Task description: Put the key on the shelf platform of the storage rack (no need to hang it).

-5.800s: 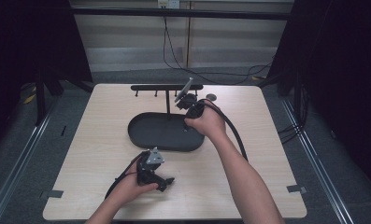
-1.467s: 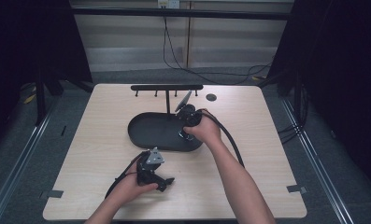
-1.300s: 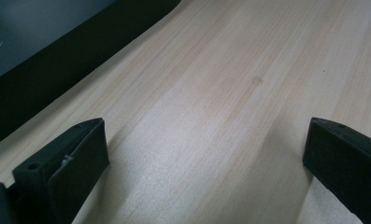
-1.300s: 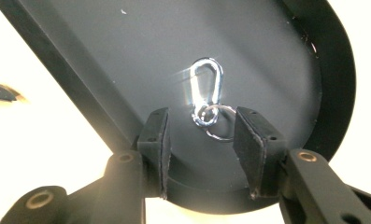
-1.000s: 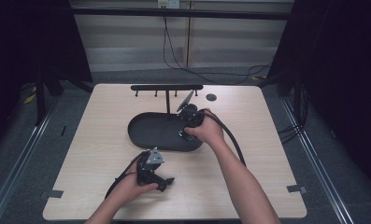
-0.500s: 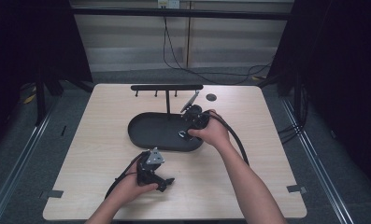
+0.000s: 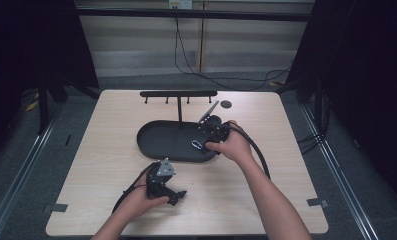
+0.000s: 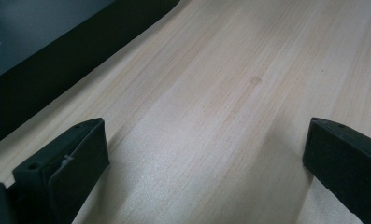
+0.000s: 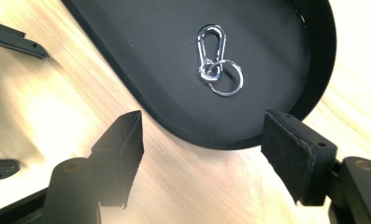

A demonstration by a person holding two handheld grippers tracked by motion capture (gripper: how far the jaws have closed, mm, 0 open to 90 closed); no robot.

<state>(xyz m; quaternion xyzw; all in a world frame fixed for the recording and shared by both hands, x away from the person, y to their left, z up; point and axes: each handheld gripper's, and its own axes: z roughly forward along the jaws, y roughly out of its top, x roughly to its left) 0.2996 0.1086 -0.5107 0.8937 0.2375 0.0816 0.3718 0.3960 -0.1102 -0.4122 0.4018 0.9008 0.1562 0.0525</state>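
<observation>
1. A pale wooden surface (image 7: pixel 111 150) carries a black oval tray (image 7: pixel 166 142) near its middle, with a black T-shaped rack (image 7: pixel 178 95) standing at the tray's 12 o'clock edge.
2. A silver carabiner (image 9: pixel 211 49) lies on the tray floor, linked to a thin key ring (image 9: pixel 228 79) (the two touch where they join); in the high view it glints at the tray's 3 o'clock end.
3. The right tongs (image 9: pixel 202 140) hang over the tray's rounded rim, released, their pads wide apart with nothing between them; the carabiner lies beyond the tips, well inside the tray.
4. In the high view the right hand (image 7: pixel 233 145) holds those tongs at the tray's 3 o'clock end, a black cable (image 7: pixel 256 150) trailing back along the forearm.
5. The left tongs (image 8: pixel 206 154) are likewise released, jaws spread over bare wood, with the tray's dark edge at 10 o'clock in their own view.
6. The left hand (image 7: pixel 141 197) rests on the surface at the tray's 6 o'clock, well apart from it.
</observation>
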